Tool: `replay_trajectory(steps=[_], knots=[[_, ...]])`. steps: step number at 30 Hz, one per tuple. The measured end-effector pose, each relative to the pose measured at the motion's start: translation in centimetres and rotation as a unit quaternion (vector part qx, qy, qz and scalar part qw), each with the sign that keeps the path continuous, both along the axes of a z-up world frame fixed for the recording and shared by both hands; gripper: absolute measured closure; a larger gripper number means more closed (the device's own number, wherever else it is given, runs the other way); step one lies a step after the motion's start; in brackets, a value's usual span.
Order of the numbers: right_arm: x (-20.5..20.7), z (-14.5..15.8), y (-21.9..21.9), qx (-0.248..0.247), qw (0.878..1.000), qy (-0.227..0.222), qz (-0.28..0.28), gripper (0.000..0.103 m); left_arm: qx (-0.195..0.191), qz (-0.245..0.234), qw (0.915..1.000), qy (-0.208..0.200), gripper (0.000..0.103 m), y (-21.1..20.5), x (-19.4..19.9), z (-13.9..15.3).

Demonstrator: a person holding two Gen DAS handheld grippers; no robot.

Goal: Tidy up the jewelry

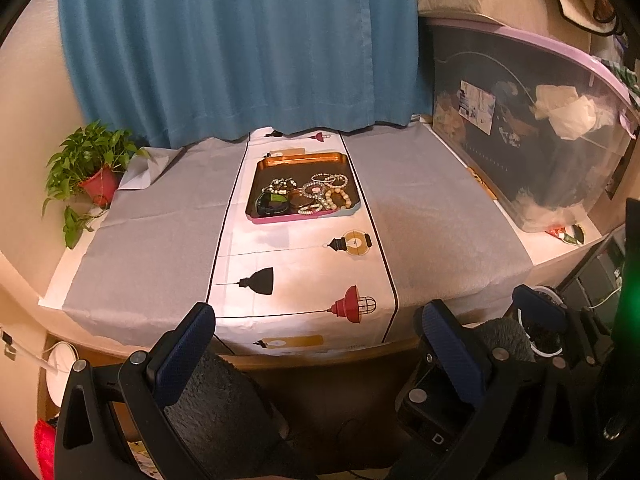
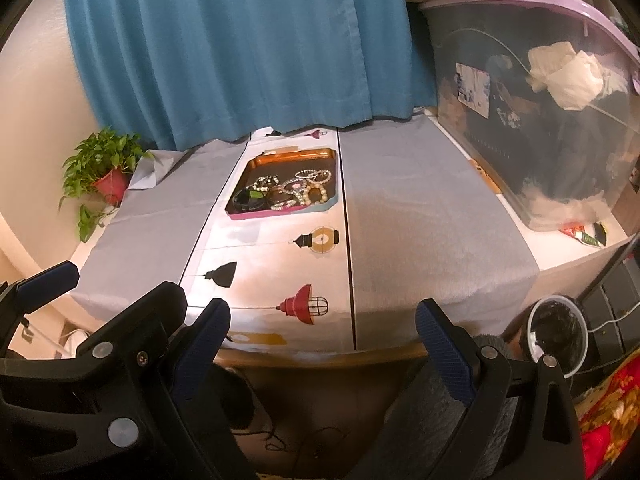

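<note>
A shallow tray point(image 1: 264, 162) with an orange back rim and pink front edge sits mid-table on a white runner with lamp prints; it also shows in the right wrist view point(image 2: 256, 160). Several beaded bracelets point(image 1: 326, 192) and a dark watch-like piece point(image 1: 272, 203) lie piled in its near half; the pile shows too in the right wrist view point(image 2: 294, 192). My left gripper point(image 1: 320, 344) is open and empty, held off the table's near edge. My right gripper point(image 2: 324, 336) is open and empty, beside the left one, short of the table.
A potted green plant point(image 1: 94, 164) stands at the far left corner. A large clear storage bin with a purple lid point(image 1: 532, 136) fills the table's right side. A blue curtain point(image 1: 240, 48) hangs behind. Grey cloth point(image 1: 432, 216) covers the table either side of the runner.
</note>
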State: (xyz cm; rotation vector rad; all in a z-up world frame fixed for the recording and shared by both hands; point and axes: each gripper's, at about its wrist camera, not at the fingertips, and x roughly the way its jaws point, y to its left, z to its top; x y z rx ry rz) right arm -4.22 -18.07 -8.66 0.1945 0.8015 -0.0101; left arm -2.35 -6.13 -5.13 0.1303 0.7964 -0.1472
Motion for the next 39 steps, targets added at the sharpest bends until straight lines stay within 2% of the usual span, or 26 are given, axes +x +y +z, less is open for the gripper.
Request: replay_trajectory(steps=[7, 39], knots=[[-0.01, 0.26, 0.36, 0.0, 1.0, -0.007, 0.003, 0.013, 0.0, 0.005, 1.0, -0.005, 0.0, 0.33, -0.16, 0.16], [0.11, 0.63, 0.76, -0.006, 1.0, -0.005, 0.011, 0.013, -0.006, 0.012, 0.9999, -0.003, 0.0, 0.78, -0.23, 0.38]])
